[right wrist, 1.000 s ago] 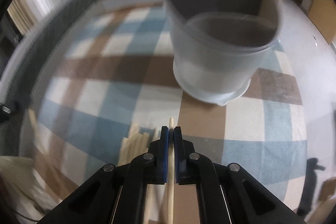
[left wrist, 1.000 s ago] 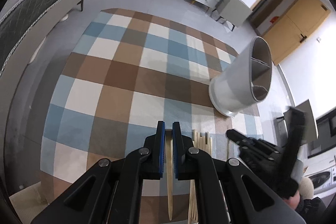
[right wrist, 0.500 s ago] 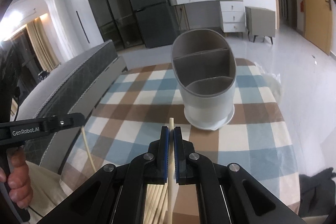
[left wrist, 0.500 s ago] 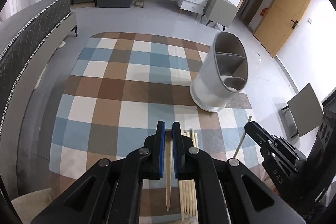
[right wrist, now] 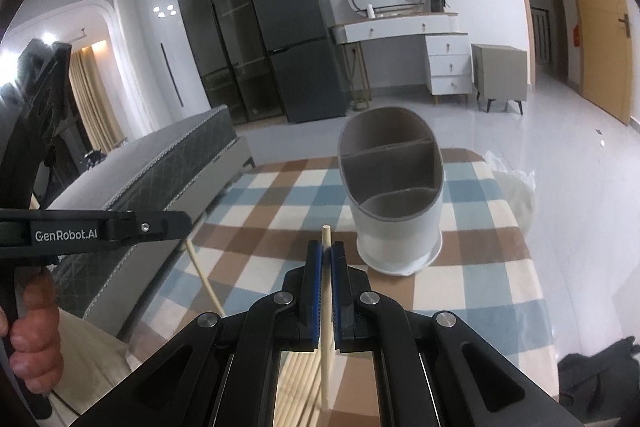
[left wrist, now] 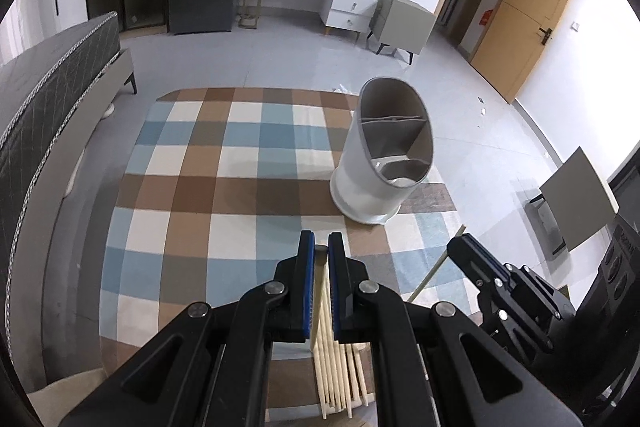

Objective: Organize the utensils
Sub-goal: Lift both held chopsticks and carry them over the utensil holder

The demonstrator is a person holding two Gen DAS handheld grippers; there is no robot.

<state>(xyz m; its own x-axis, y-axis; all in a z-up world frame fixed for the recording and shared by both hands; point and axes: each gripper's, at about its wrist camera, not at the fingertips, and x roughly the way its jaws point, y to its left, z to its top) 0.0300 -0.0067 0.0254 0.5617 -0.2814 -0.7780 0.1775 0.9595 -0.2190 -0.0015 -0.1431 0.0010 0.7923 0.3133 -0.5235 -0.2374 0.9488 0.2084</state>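
Right gripper (right wrist: 325, 255): pinching one chopstick (right wrist: 325, 291). Stick pokes up past the tips, tip aims at the holder.
Left gripper (left wrist: 319, 247): also pinching a chopstick (left wrist: 320, 259); in the right wrist view we see it hang down under the jaws (right wrist: 204, 277).
Chopstick pile (left wrist: 340, 375): lies on the near edge of the table, right under the left gripper. Lots still to sort.
Table: checked cloth (left wrist: 200, 187) in blue, brown & white.
Utensil holder (right wrist: 394, 195): white, 3 slots, stands upright near the far right side of the cloth, well apart from both grippers. All slots look empty.
Risk 1: we think a thin stick can twist or slip in the pads, bc the grip is only on a short bit of it.
Risk 2: a stick tip may hit the holder rim or a divider & miss the slot, or knock the light holder over.
Risk 3: both grippers go for the same holder, so they may bump.
Change vs 1 s ago: both grippers are higher, w/ sticks lifted off the pile. The right wrist view was blurry & close on the holder; now it's sharp, further back, looking more level. Jaws pinched the same.
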